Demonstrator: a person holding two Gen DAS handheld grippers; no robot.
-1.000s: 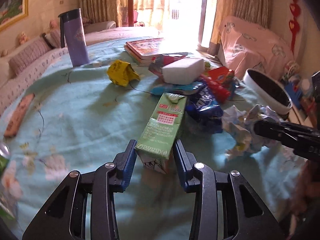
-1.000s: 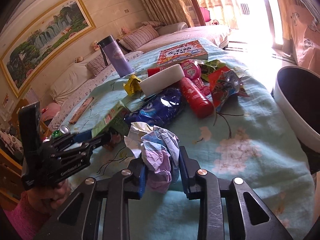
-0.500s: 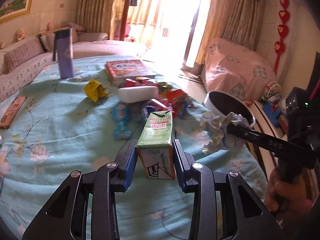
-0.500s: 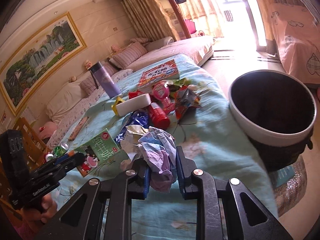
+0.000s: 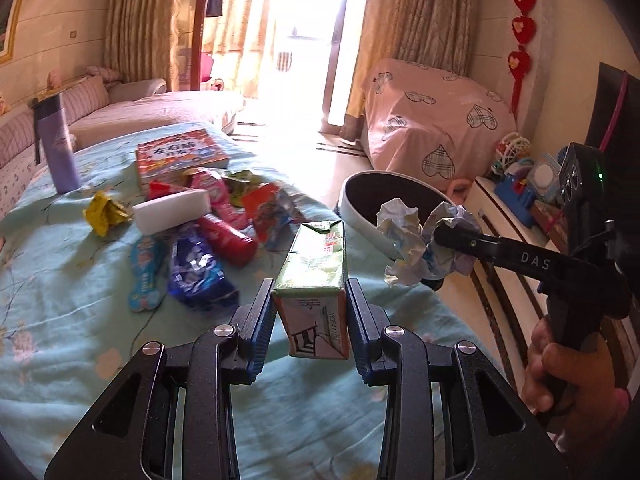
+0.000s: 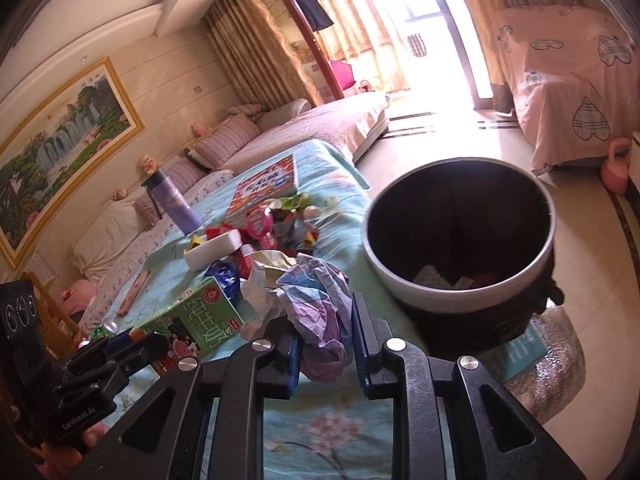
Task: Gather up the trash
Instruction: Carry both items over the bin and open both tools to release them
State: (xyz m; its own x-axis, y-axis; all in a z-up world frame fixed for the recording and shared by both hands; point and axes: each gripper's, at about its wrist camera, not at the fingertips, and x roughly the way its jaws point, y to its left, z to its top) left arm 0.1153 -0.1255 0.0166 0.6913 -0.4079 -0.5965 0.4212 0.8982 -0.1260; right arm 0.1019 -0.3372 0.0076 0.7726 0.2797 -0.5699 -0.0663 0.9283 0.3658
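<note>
**Two bits of trash held up near the bin**

The left gripper (image 5: 308, 312) squeezes a green milk carton (image 5: 316, 276) by its two flat sides, up above the blue flowery cloth (image 5: 60, 300). The carton looks stiff and light, maybe empty, so the sides are a good place to hold. The right gripper (image 6: 326, 340) pinches a crumpled paper ball (image 6: 316, 304). It is soft and squashy and could slip out. The trash bin (image 6: 460, 292) is just beside it, mouth open.
</note>
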